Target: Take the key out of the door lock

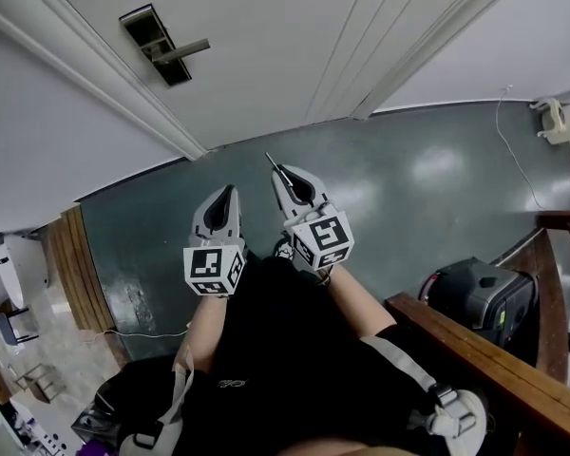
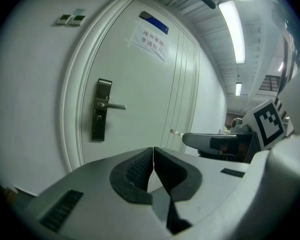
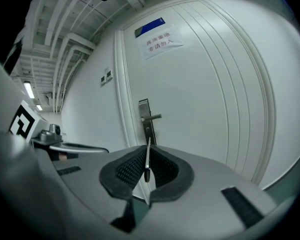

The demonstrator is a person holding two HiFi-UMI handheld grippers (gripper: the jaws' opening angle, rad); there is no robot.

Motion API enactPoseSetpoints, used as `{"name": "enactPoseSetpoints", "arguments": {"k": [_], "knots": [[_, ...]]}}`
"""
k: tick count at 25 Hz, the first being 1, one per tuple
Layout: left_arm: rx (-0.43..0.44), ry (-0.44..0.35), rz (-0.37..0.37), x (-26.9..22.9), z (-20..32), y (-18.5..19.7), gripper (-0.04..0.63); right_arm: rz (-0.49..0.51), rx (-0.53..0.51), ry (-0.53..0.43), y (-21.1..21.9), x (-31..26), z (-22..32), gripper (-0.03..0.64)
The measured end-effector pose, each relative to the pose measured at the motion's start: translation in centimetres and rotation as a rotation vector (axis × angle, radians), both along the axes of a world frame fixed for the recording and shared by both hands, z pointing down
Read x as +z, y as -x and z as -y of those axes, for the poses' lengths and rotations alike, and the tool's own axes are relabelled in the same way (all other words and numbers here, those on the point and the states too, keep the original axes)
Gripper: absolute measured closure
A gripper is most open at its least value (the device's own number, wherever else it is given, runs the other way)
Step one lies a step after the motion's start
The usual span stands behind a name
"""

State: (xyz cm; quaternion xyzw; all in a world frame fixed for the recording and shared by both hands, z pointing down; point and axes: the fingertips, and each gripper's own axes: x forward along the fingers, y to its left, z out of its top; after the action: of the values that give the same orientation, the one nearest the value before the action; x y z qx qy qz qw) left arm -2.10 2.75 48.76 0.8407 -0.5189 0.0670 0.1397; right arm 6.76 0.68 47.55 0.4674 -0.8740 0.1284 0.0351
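Note:
The white door (image 1: 266, 46) carries a dark lock plate with a lever handle (image 1: 161, 47), which the left gripper view (image 2: 101, 109) and the right gripper view (image 3: 147, 121) also take in. My right gripper (image 1: 283, 173) is shut on a thin metal key (image 1: 272, 162), well back from the door. The key stands edge-on between the pads (image 3: 147, 159), and its tip shows from the side (image 2: 176, 132). My left gripper (image 1: 225, 192) hangs beside the right one, shut with nothing in it (image 2: 153, 153). I cannot see a key in the lock.
A paper notice (image 2: 149, 40) hangs high on the door, with wall switches (image 2: 70, 19) to its left. A black case (image 1: 475, 297) sits on the grey floor at the right, behind a wooden rail (image 1: 484, 354). Wooden furniture (image 1: 76, 269) stands at the left.

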Motion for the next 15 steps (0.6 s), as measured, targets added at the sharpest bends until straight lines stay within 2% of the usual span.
{"name": "enactPoseSetpoints", "arguments": {"k": [4, 7, 15], "knots": [[-0.039, -0.067, -0.013, -3.1, -0.7, 0.7, 0.571, -0.040, -0.015, -0.072, 0.2, -2.5, -0.8, 0.586], [-0.042, -0.115, -0.027, -5.4, -0.7, 0.6, 0.571, -0.039, -0.007, -0.087, 0.4, -4.3, -0.8, 0.586], [-0.041, -0.261, -0.026, -12.1, -0.1, 0.4, 0.571, -0.050, 0.024, -0.208, -0.2, -9.6, -0.5, 0.586]]}}
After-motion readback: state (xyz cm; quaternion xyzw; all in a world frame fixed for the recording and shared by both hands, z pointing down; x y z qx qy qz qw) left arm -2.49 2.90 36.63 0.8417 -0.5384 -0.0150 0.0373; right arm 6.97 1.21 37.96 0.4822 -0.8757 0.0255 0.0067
